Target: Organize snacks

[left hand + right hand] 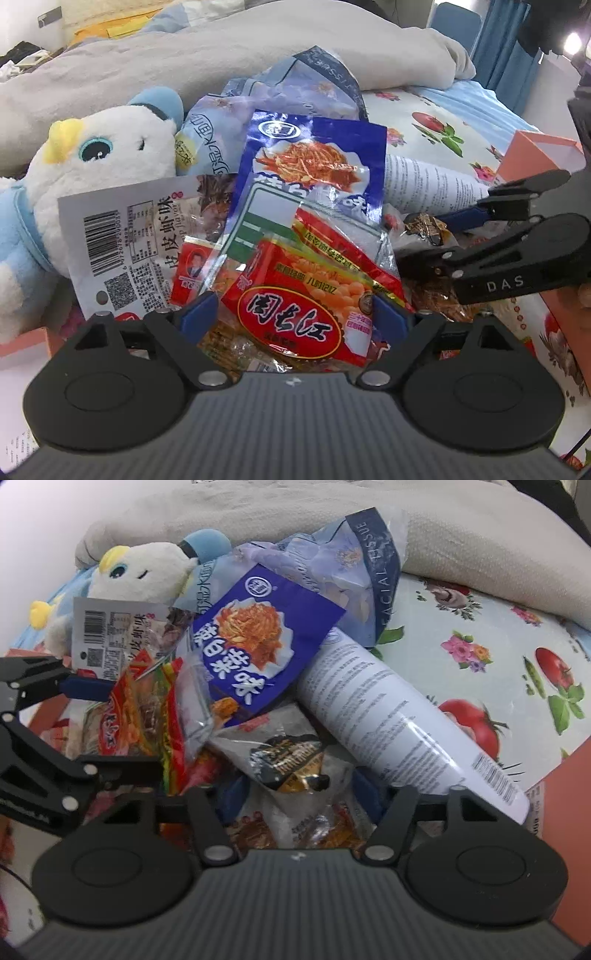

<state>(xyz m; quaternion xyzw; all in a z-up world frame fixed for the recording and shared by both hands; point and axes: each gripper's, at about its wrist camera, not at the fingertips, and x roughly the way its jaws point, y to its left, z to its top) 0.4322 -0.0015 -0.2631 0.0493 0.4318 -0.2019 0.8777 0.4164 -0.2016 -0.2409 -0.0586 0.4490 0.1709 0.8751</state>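
Snack packets heaped on a bed, both grippers down among them

A pile of snack packets lay on a bed with a fruit-and-flower sheet (480, 602), partly inside an orange box (535, 151). In the left wrist view, the left gripper (295, 314) was low over a red packet (306, 295) printed with yellow beans. Its jaws stood wide, one blue fingertip (197, 312) at each side edge of that packet; whether the pads pressed on it could not be told. Behind the red packet a blue packet (314, 155) showing orange shreds leaned upward, and a white packet with a barcode (122, 236) lay to its left against a white and blue plush toy (103, 155). A pale blue tissue pack (295, 85) sat at the back, under a grey blanket (221, 48).

In the right wrist view, the right gripper (306, 797) sat over a clear packet with a black and gold label (288, 764). Its jaws were partly closed with that packet between them, but the fingertips were mostly hidden by the wrapper, so a grip could not be confirmed. A white tube with printed text (388, 716) lay slanted just to the right, touching the blue packet's lower edge. The left gripper entered from the left edge of this view.
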